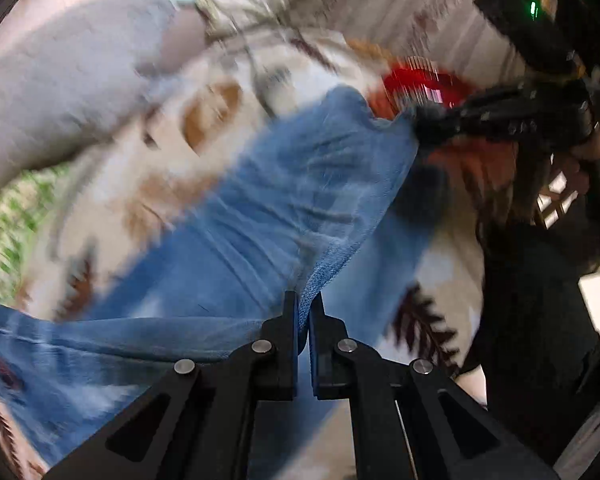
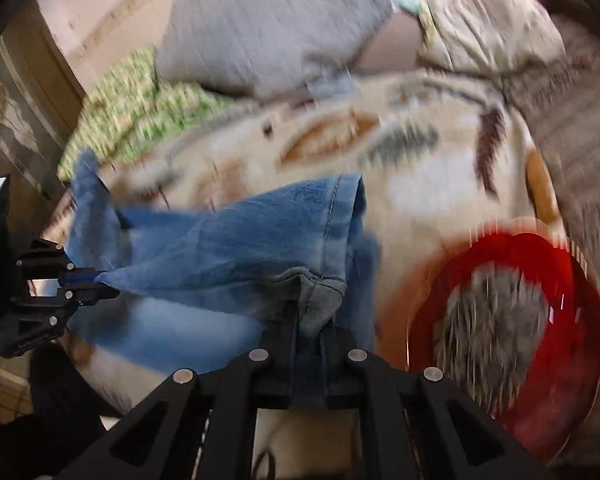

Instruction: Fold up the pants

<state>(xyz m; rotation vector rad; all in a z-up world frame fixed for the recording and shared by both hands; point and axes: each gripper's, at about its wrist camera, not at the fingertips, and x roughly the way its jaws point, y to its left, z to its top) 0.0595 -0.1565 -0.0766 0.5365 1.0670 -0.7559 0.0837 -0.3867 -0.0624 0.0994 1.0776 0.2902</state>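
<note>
Now both grippers, left (image 1: 304, 308) and right (image 2: 310, 320), clamp jeans (image 2: 240, 240) stretched between them.

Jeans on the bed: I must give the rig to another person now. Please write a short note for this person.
Left gripper: shut on one corner of the jeans.
Right gripper: shut on another corner, at a thick seam.
Jeans: stretched between both grippers, lifted above the patterned blanket; the rest trails onto the bed. A red basin with grey cloth sits to the right, a grey pillow behind.
Done: both corners gripped.
Left: no finished fold shows; lay the held edge down and complete the folds. The frames are blurred.
</note>
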